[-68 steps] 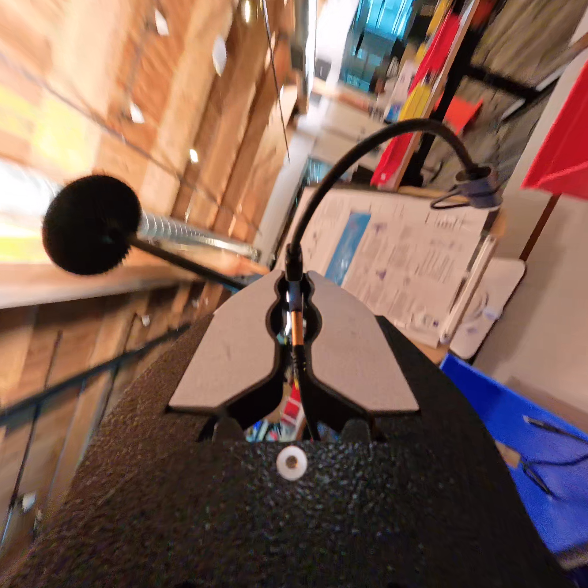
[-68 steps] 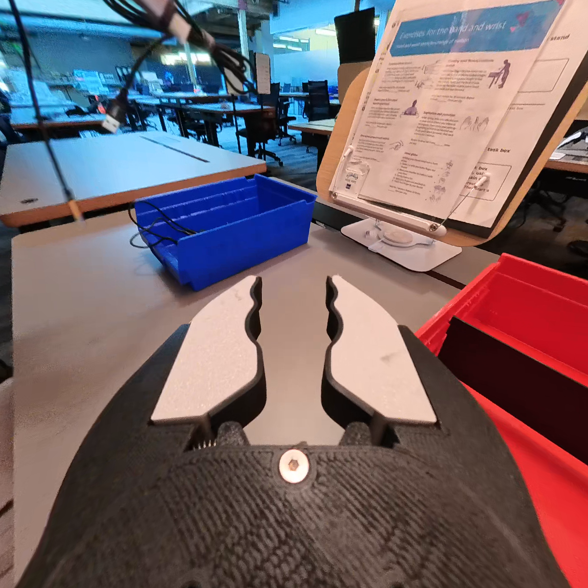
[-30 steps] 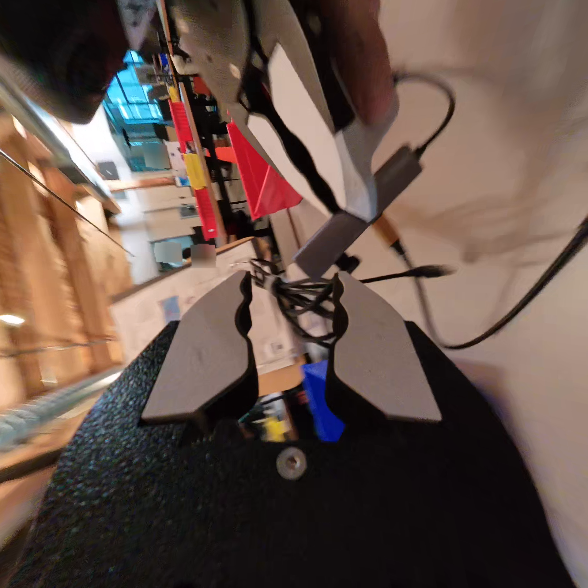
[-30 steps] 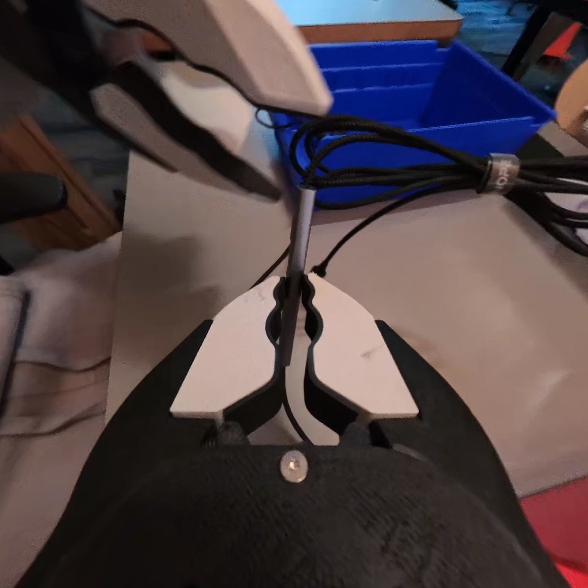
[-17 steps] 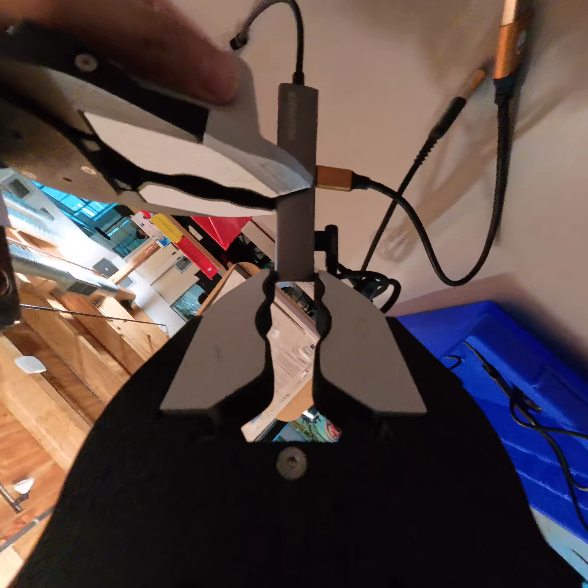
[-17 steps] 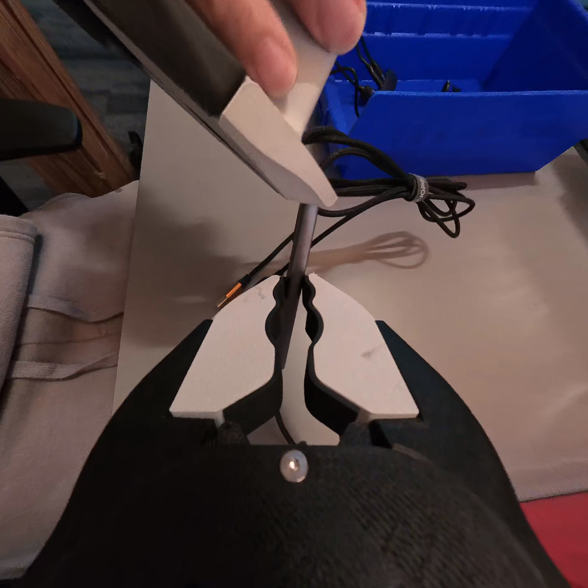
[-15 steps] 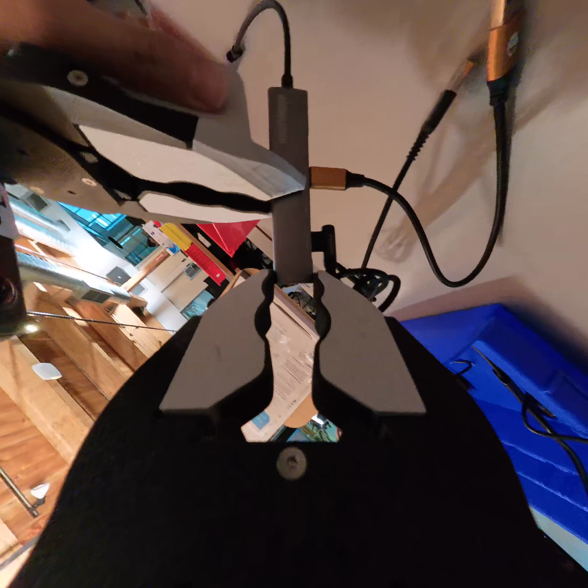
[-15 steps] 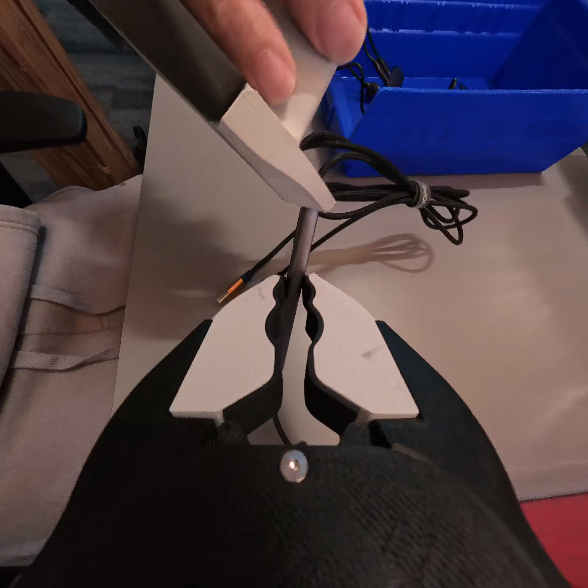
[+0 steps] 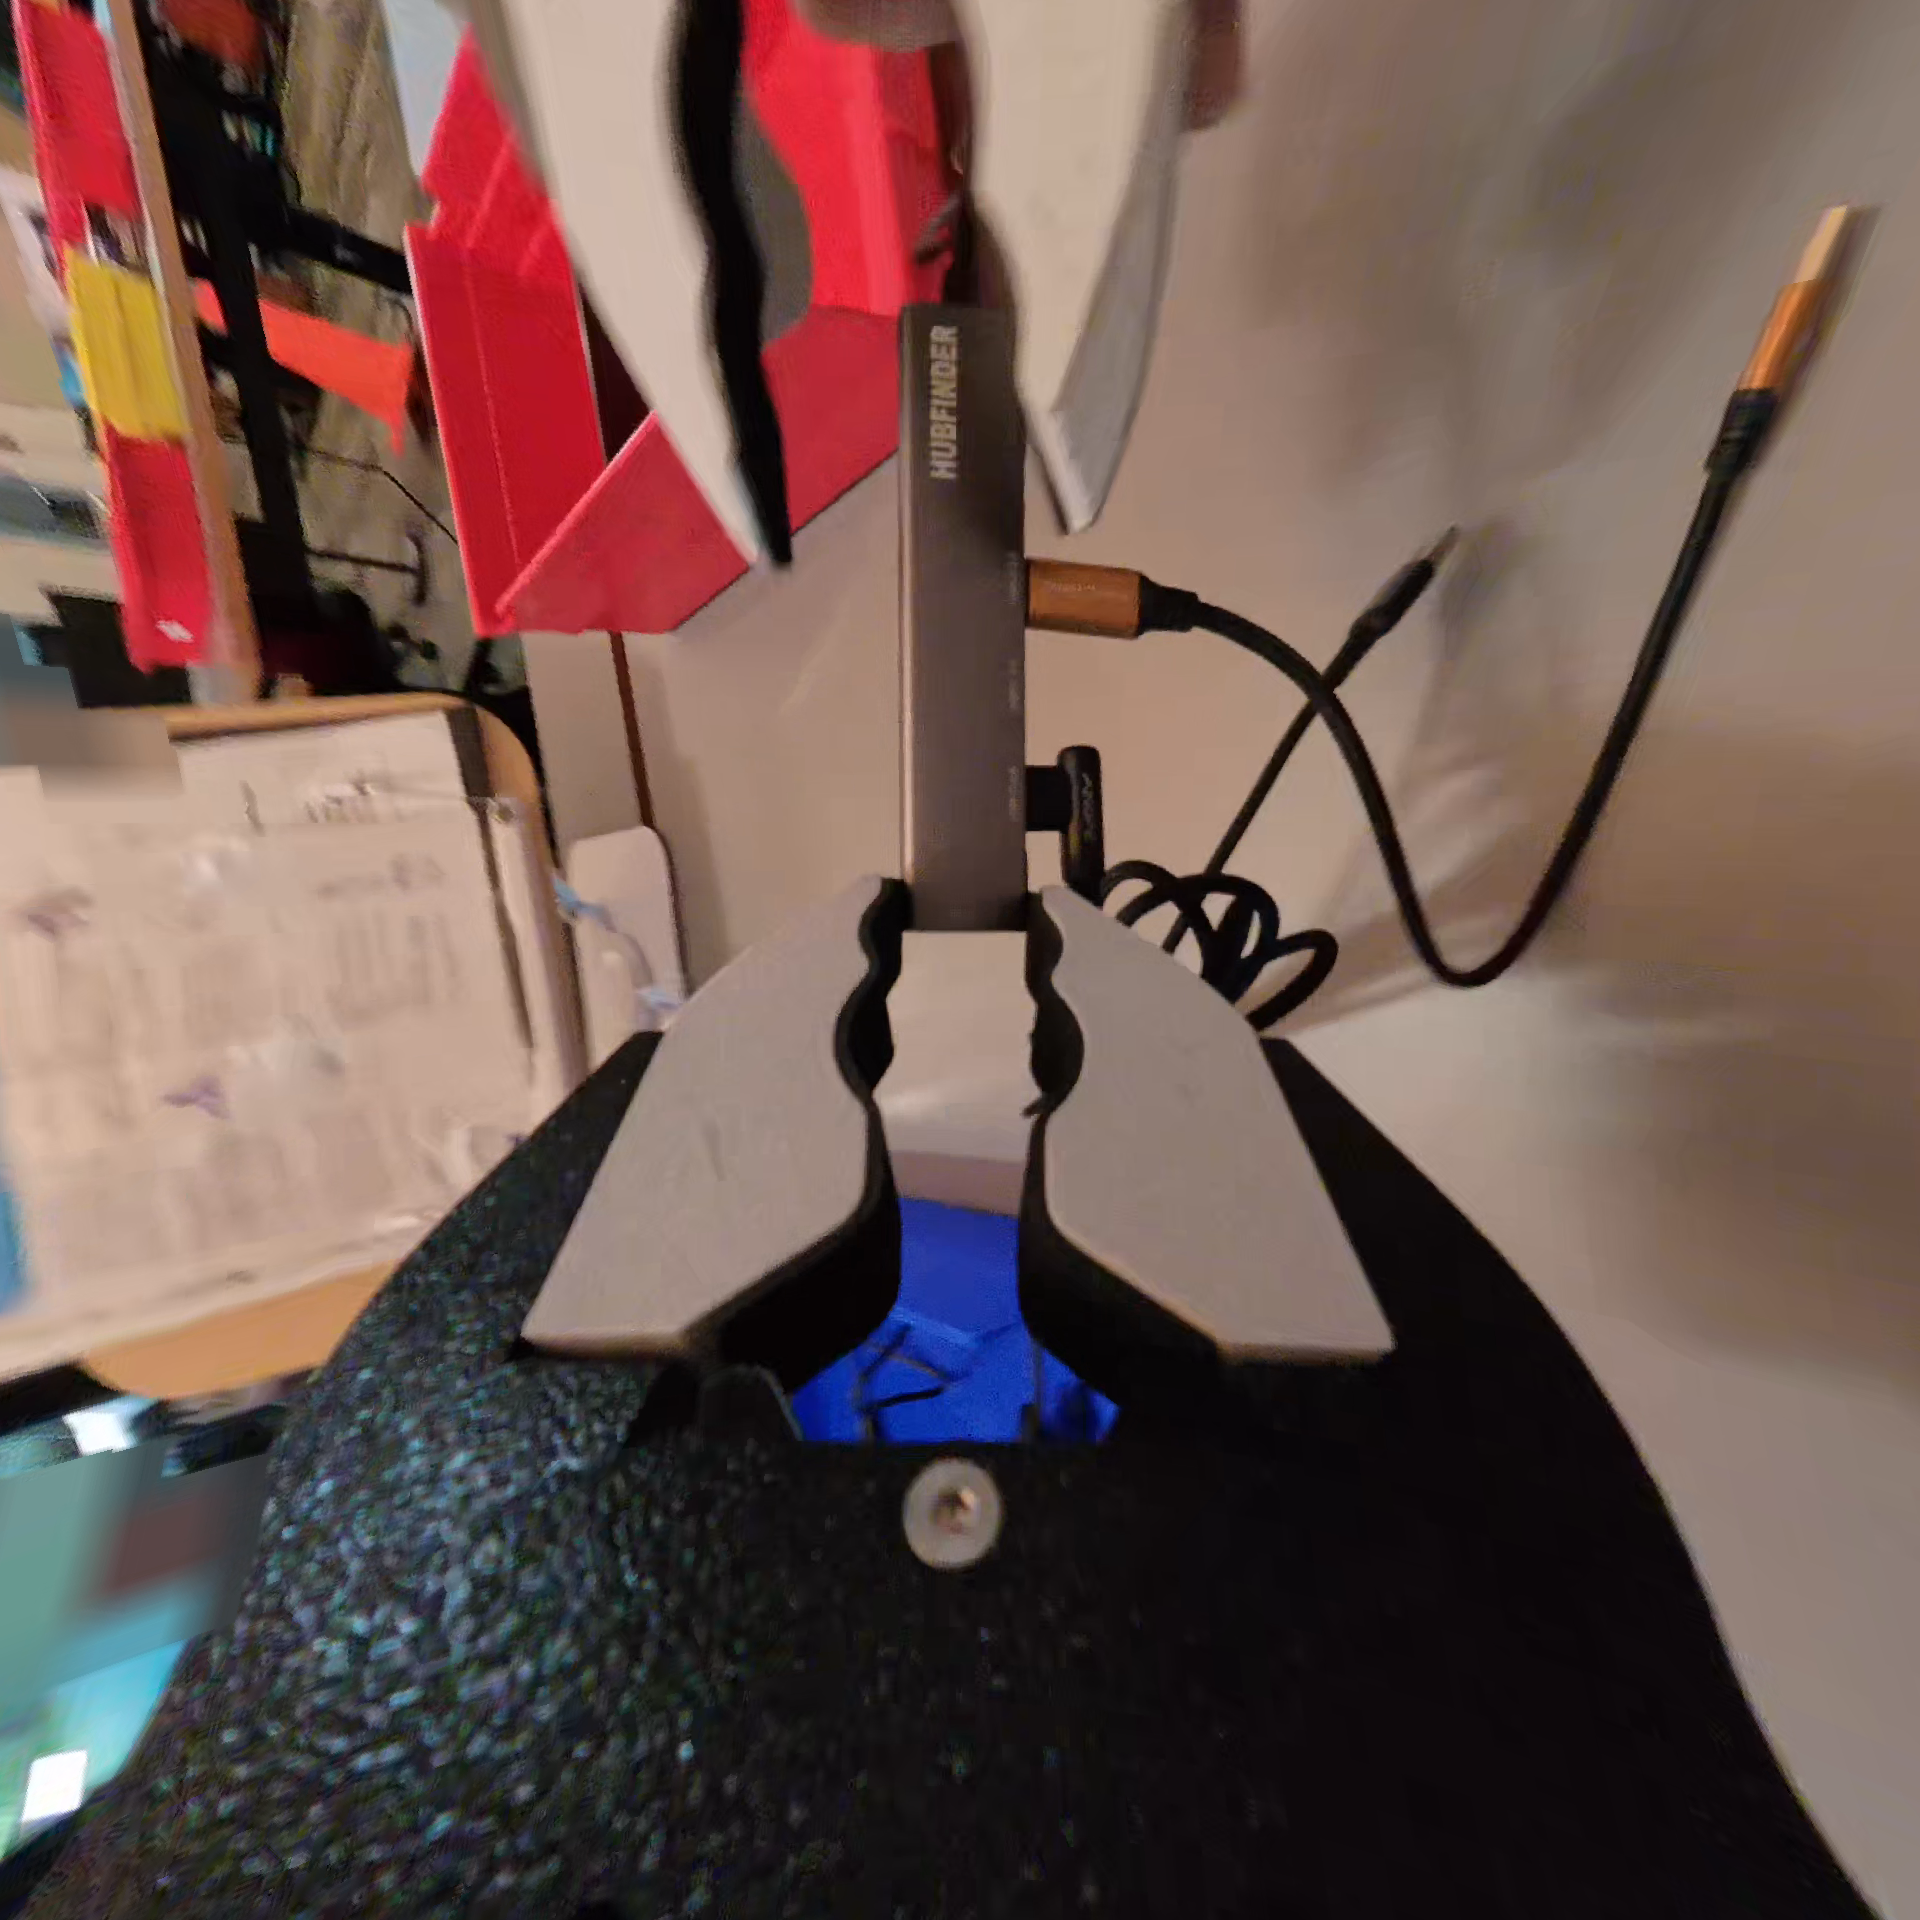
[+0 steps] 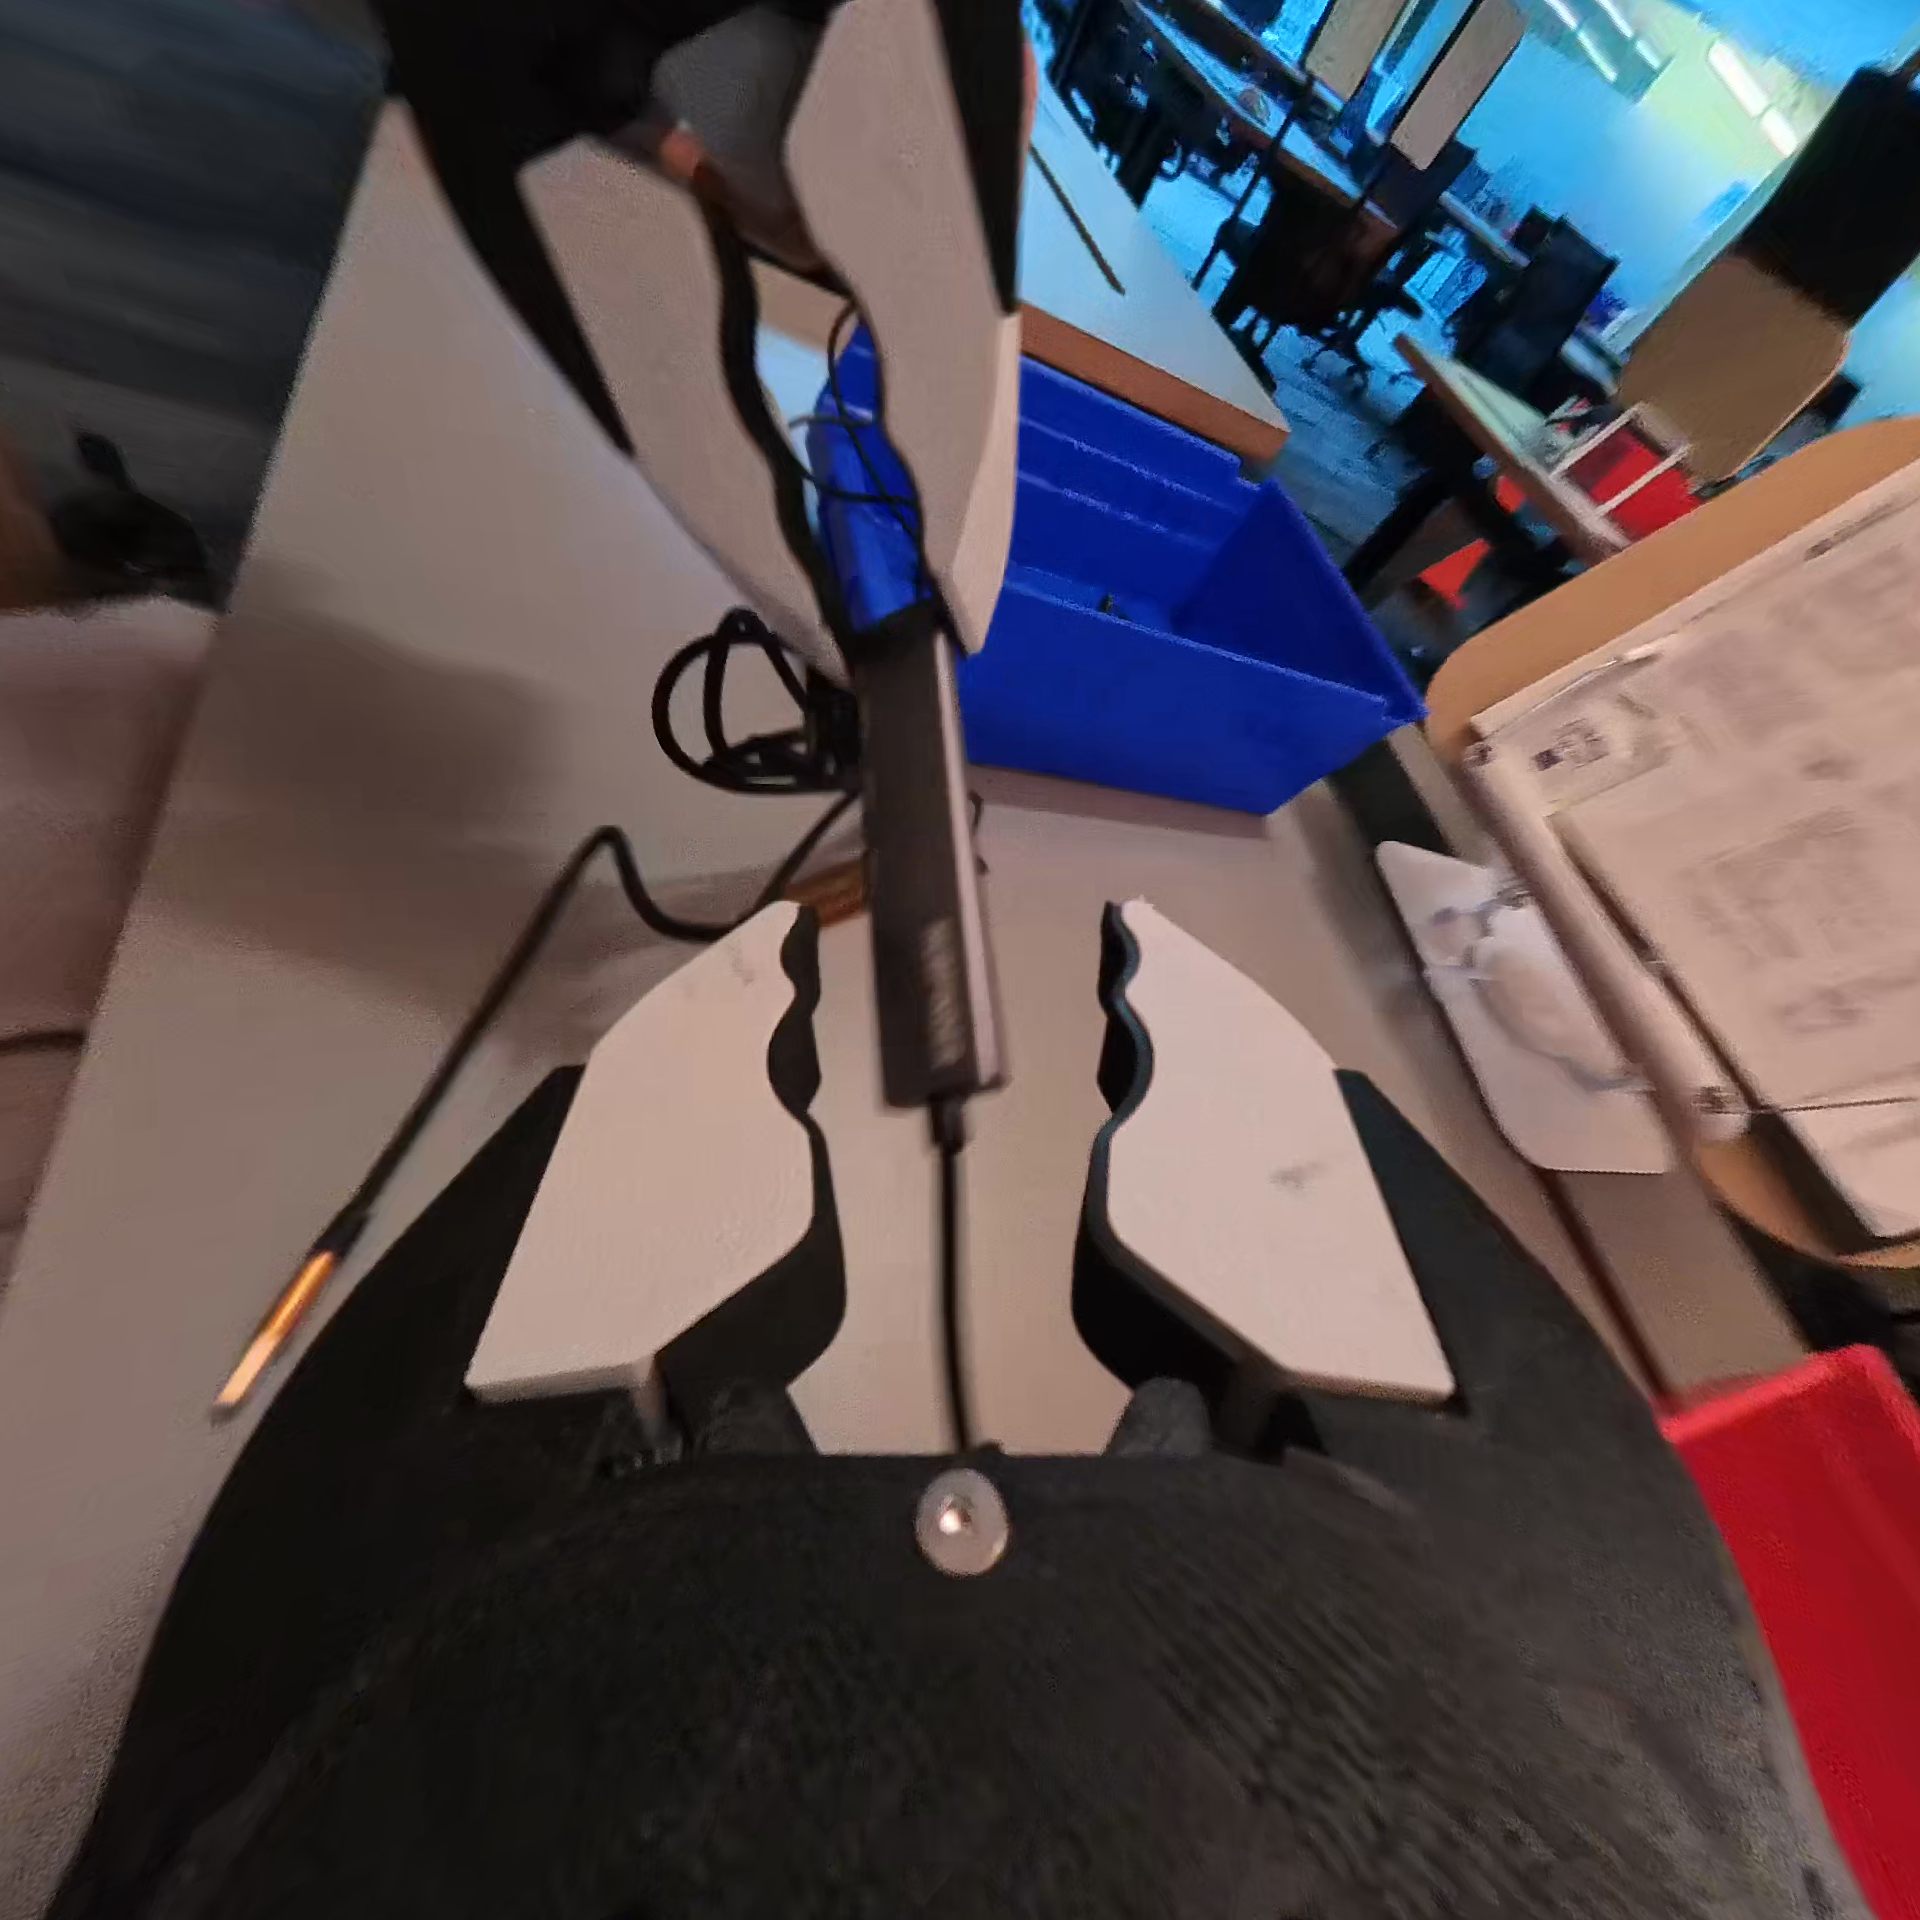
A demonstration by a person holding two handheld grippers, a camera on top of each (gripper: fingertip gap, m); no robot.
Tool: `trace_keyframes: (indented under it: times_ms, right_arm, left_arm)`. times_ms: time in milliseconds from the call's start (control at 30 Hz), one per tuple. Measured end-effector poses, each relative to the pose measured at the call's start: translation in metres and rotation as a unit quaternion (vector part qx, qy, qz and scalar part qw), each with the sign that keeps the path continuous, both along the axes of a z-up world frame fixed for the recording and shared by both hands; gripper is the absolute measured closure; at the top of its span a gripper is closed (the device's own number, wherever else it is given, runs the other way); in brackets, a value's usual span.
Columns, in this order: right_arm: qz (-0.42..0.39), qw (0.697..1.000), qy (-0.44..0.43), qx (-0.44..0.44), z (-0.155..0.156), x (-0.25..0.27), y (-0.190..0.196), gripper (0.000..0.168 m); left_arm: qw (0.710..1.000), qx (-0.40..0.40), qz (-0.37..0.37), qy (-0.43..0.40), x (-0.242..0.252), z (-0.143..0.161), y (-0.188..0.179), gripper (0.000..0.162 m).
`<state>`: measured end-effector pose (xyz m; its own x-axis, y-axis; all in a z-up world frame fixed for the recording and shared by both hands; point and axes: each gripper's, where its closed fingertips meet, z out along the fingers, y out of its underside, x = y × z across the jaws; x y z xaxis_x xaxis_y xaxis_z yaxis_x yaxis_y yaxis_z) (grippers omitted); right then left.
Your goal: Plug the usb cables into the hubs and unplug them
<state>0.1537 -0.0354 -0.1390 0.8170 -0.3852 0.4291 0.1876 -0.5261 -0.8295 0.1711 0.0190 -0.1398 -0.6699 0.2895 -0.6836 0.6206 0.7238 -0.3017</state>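
A slim grey USB hub (image 9: pixel 961 623) hangs in the air between the two grippers. My left gripper (image 9: pixel 961 906) is shut on one end of the USB hub. A copper-coloured USB plug (image 9: pixel 1091 597) and a black plug (image 9: pixel 1070 810) sit in its side ports. My right gripper (image 10: pixel 961 920) is open, its fingers on either side of the hub's (image 10: pixel 935 935) other end, not touching it. The hub's own thin cable (image 10: pixel 954 1278) runs back under the right gripper. A loose copper plug (image 9: pixel 1797 312) on a black cable lies on the white table (image 9: pixel 1558 1143).
A blue divided bin (image 10: pixel 1164 665) with cables stands at the table's far side. A coiled black cable (image 10: pixel 727 717) lies in front of it. A red bin (image 10: pixel 1818 1579) is at the near right. Papers (image 10: pixel 1714 883) lie on a round table to the right.
My right gripper has opened and let go of the hub. My left gripper has closed on the hub's other end and now holds it alone.
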Motion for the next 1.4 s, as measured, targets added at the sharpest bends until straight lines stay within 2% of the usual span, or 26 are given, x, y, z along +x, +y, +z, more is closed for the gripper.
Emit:
trace_keyframes:
  times_ms: [33,133,200,267,333,500,633,733,933,1033,1133,1167,1233,1300,1400]
  right_arm:
    - [-0.001,1.000,-0.012,-0.026,-0.002,-0.002,-0.003,0.116]
    - [-0.047,0.986,-0.077,-0.138,-0.013,0.011,-0.017,0.125]
    - [-0.052,0.979,-0.103,-0.169,-0.018,0.015,-0.014,0.133]
    - [-0.047,0.977,-0.114,-0.175,-0.020,0.015,-0.010,0.116]
    - [-0.039,0.978,-0.102,-0.180,-0.022,0.012,-0.011,0.121]
    - [0.009,0.988,-0.113,-0.101,-0.004,-0.001,0.005,0.126]
    - [0.010,0.983,-0.152,-0.103,-0.003,0.004,0.008,0.140]
    - [0.030,0.987,-0.124,-0.099,-0.008,0.000,0.008,0.142]
    - [0.107,0.990,-0.047,0.080,0.011,-0.016,0.011,0.143]
    - [0.141,0.982,-0.015,0.121,0.012,-0.023,0.015,0.144]
    - [0.151,0.981,-0.013,0.120,0.006,-0.023,0.023,0.144]
    - [0.149,0.981,-0.019,0.123,0.006,-0.022,0.023,0.144]
    - [0.143,0.982,-0.021,0.123,0.005,-0.019,0.021,0.144]
    - [0.142,0.981,-0.023,0.129,0.005,-0.018,0.018,0.144]
    - [0.153,0.974,-0.031,0.164,0.012,-0.020,0.016,0.155]
  left_arm:
    - [0.999,-0.022,0.012,0.032,0.001,0.002,0.002,0.140]
    - [0.992,-0.075,0.007,0.103,-0.007,0.006,0.005,0.140]
    - [0.990,-0.082,0.008,0.116,-0.011,0.004,0.006,0.140]
    - [0.991,-0.075,0.018,0.105,-0.011,-0.001,0.010,0.140]
    - [0.991,-0.076,0.035,0.106,-0.010,-0.005,0.014,0.140]
    - [0.981,-0.095,0.072,0.156,-0.010,-0.012,0.020,0.140]
    - [0.976,-0.106,0.073,0.174,-0.013,-0.013,0.018,0.140]
    - [0.974,-0.127,0.046,0.181,-0.020,-0.011,0.019,0.140]
    - [0.937,-0.287,-0.032,0.197,-0.034,0.025,0.018,0.141]
    - [0.935,-0.303,-0.061,0.171,-0.041,0.029,0.016,0.146]
    - [0.938,-0.286,-0.059,0.188,-0.043,0.021,0.014,0.156]
    - [0.938,-0.285,-0.044,0.192,-0.037,0.020,0.016,0.150]
    - [0.925,-0.292,-0.044,0.238,-0.037,0.022,0.022,0.125]
    - [0.908,-0.304,-0.050,0.284,-0.039,0.026,0.028,0.125]
    - [0.907,-0.296,-0.035,0.298,-0.031,0.020,0.035,0.128]
